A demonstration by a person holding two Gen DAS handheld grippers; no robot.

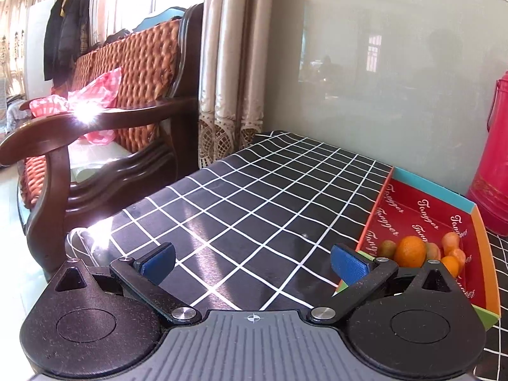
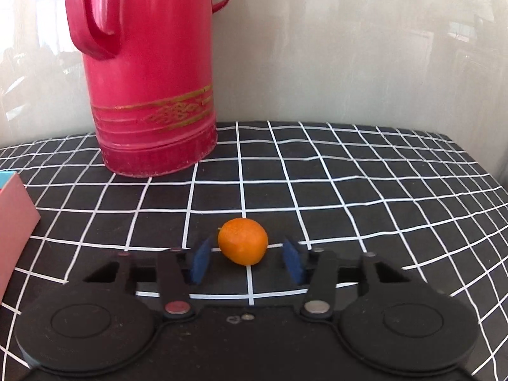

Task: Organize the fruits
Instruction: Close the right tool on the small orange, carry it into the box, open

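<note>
In the right wrist view a small orange mandarin lies on the black checked tablecloth. My right gripper is open, low over the cloth, its blue pads on either side of the mandarin with a gap on each side. In the left wrist view my left gripper is open and empty above the cloth. To its right a red paper box holds an orange, a kiwi and several small mandarins.
A tall red thermos stands behind the mandarin against the wall; it also shows in the left wrist view. The box corner is at the right view's left edge. A wooden sofa stands beyond the table's left edge.
</note>
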